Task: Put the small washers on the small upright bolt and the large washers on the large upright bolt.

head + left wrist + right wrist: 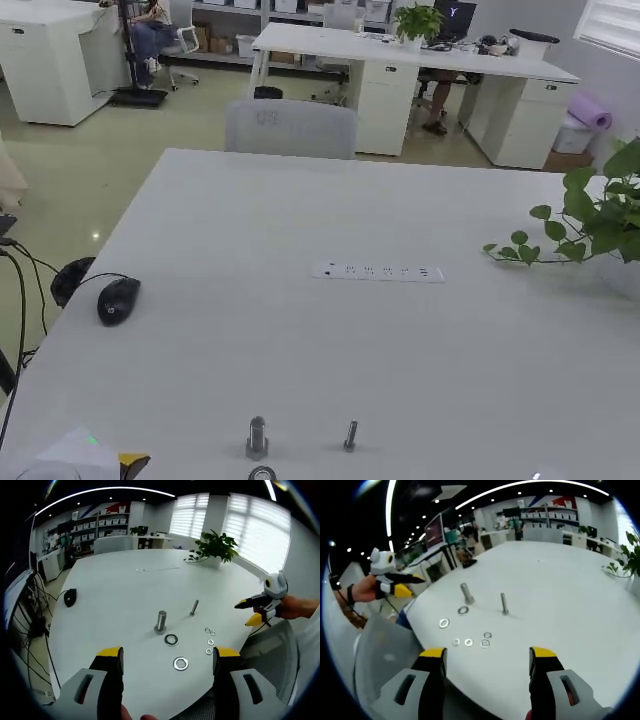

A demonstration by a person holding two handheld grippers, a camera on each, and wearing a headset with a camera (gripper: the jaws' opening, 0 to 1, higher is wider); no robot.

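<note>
The large bolt (160, 621) is a stubby grey metal post. It stands upright on its head near the close edge of the surface (125, 590). In the left gripper view the small bolt (194, 607) stands at its two o'clock, thinner and darker, also upright and clearly apart from it.

All the washers lie flat on the surface. The large washers (171, 640) are two shiny steel rings. One lies just beside the large bolt at its five o'clock, and the other lies farther along the same line, toward the edge. The small washers (210, 642) are four tiny bright rings in a loose cluster at five o'clock of the small bolt, apart from the large ones.

The surface is smooth, matte and pale grey-white.

The left claw (169, 654) has grey jaws with yellow tips, spread wide apart with nothing between them. It is held at six o'clock of the washers. The right claw (487, 653) looks the same in its own view, jaws wide apart and empty, at six o'clock of the small washers.

In the head view a black mouse (118, 299) with a cable lies at ten o'clock of the bolts. A flat white power strip (378, 272) is at twelve o'clock, and a leafy green plant (590, 215) at two o'clock. A grey chair (290, 128) stands at the far edge.
</note>
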